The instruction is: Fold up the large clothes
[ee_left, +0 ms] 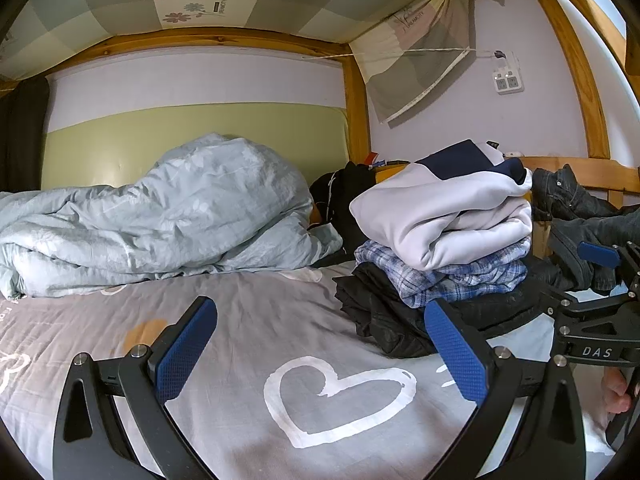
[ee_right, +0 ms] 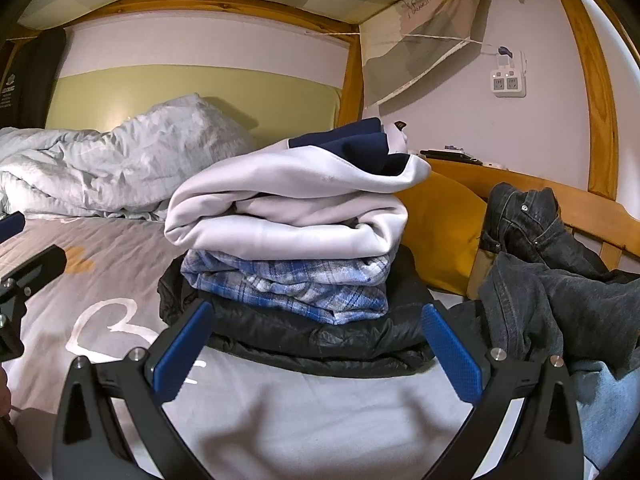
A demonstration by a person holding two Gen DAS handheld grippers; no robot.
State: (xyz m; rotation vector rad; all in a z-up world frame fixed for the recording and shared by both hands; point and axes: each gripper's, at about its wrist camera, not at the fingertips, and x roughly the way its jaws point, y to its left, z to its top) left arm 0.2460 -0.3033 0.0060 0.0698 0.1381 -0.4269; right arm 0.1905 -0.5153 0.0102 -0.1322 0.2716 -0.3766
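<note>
A stack of folded clothes sits on the bed: a white and navy sweatshirt (ee_right: 292, 204) on top, a blue plaid shirt (ee_right: 288, 284) under it, a black jacket (ee_right: 312, 340) at the bottom. The stack also shows in the left wrist view (ee_left: 444, 216). Unfolded dark jeans (ee_right: 560, 280) lie crumpled to the right of the stack. My right gripper (ee_right: 316, 340) is open and empty, just in front of the stack. My left gripper (ee_left: 320, 340) is open and empty over the grey heart-print sheet (ee_left: 240, 320), left of the stack. The right gripper shows at the left view's right edge (ee_left: 592, 304).
A rumpled light blue duvet (ee_left: 160, 216) lies at the back left. A yellow pillow (ee_right: 440, 232) sits behind the stack. The wooden bed frame (ee_right: 580, 200) and a shelf run along the right. A power strip (ee_right: 507, 82) hangs on the wall. Light blue cloth (ee_right: 604, 408) lies at bottom right.
</note>
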